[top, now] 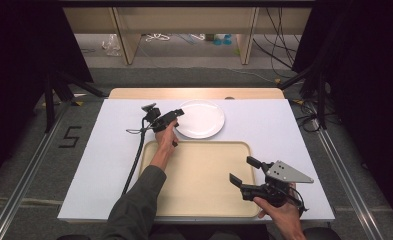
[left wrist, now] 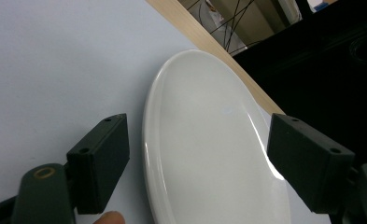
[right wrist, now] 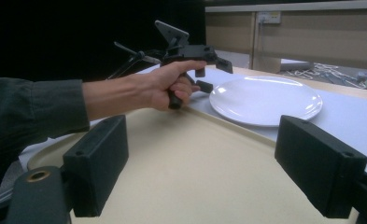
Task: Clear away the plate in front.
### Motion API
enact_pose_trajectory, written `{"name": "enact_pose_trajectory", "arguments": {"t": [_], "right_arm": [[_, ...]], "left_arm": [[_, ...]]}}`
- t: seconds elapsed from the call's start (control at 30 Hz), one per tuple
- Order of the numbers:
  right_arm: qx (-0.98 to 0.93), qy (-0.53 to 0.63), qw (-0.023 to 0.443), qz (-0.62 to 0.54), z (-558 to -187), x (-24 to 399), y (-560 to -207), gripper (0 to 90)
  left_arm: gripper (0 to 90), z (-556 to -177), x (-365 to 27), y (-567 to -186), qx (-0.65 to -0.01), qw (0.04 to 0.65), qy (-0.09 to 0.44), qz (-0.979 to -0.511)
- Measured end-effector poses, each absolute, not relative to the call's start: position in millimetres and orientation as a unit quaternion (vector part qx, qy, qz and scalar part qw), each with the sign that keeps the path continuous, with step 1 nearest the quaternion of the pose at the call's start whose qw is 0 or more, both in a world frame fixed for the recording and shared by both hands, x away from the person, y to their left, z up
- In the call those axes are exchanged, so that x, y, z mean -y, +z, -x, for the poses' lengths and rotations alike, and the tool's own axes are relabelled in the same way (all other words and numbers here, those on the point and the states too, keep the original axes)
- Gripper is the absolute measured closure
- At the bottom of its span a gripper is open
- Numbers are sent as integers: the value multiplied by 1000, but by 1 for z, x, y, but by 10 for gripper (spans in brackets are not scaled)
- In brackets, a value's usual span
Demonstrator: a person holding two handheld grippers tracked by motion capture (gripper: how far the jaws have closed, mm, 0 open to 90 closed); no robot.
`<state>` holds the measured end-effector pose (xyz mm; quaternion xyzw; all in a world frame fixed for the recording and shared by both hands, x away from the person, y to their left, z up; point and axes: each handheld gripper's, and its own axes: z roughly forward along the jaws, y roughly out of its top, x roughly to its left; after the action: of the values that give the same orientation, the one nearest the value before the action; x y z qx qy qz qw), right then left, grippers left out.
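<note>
We see the left hand-held gripper (top: 178, 114) wide open at the round glossy white plate's (top: 201, 119) rim on the matte white counter (top: 109, 150); the right hand-held gripper (top: 244, 171) gapes empty over the smooth beige tray (top: 204, 185).

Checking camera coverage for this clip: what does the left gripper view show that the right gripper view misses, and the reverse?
Left gripper view: the left tool's own open black jaws straddling the near rim of the round white ceramic plate, with nothing gripped.

Right gripper view: the flat beige plastic tray beneath the open right tool, plus the person's left hand seen from the side.

Both: the plate lying on the white table surface, with the table's wooden edge behind it.
</note>
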<state>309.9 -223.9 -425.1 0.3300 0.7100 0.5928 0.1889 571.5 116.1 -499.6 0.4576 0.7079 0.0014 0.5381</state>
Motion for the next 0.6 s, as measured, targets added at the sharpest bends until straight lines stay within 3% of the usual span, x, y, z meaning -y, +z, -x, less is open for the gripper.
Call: {"name": "enact_pose_trajectory", "arguments": {"t": [0.6], "right_arm": [[-716,589,196,-319,-311,223,-425,184]], "left_arm": [[225,-571,-107,-507,-712,547,-28,-439]]}}
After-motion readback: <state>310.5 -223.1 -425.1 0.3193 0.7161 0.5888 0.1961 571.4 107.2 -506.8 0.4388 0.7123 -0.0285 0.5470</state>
